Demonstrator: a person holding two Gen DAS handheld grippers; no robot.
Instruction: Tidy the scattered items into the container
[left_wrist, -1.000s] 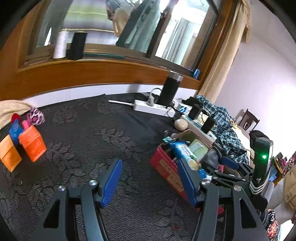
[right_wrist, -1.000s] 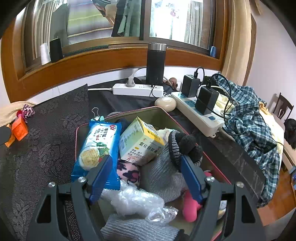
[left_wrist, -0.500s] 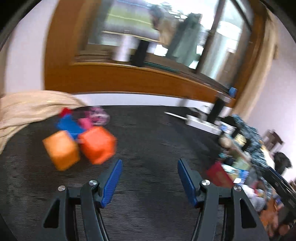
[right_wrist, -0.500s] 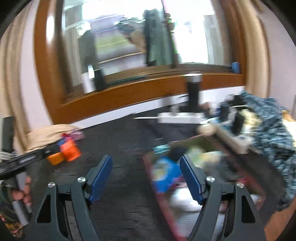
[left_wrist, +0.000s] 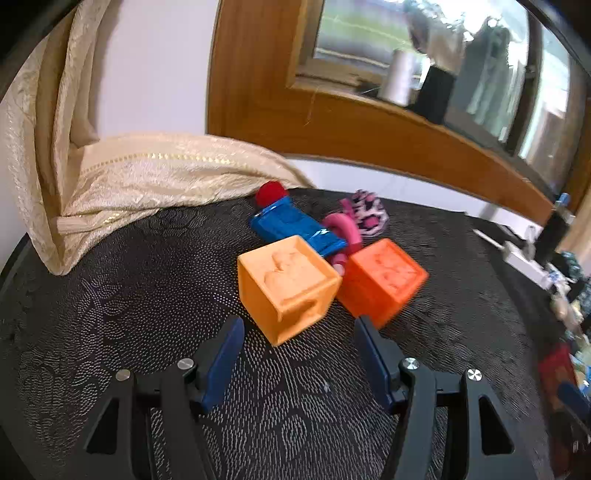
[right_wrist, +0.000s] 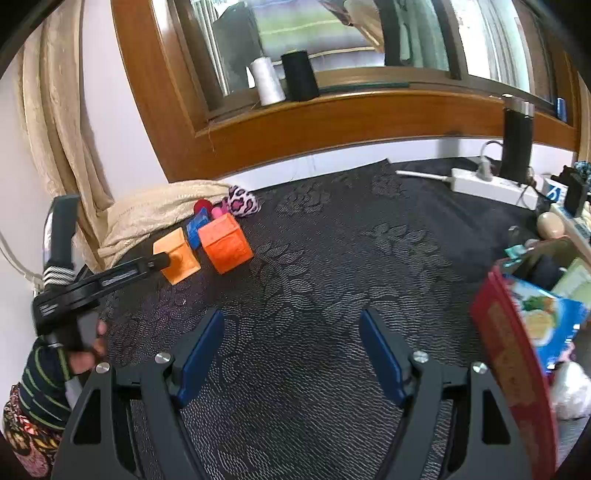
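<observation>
A light orange cube (left_wrist: 286, 284) and a darker orange cube (left_wrist: 382, 280) lie side by side on the dark patterned cloth. Behind them are a blue tube with a red cap (left_wrist: 295, 227), a pink piece (left_wrist: 343, 230) and a leopard-print item (left_wrist: 367, 214). My left gripper (left_wrist: 298, 332) is open just in front of the light orange cube, not touching it. In the right wrist view one of its fingers (right_wrist: 110, 275) reaches the light orange cube (right_wrist: 179, 258). My right gripper (right_wrist: 290, 325) is open over bare cloth. The red container (right_wrist: 513, 354), full of packets, stands at the right.
A beige curtain (left_wrist: 147, 177) drapes onto the table behind the toys. A white power strip (right_wrist: 491, 184) and a black flask (right_wrist: 517, 144) stand at the back right. Thread spools (right_wrist: 267, 81) sit on the wooden sill. A person's hand (right_wrist: 85, 354) holds the left gripper.
Both grippers have swung left, away from the red container. The left one has closed in on the orange cubes. The right one left the container and now hangs over the cloth.
</observation>
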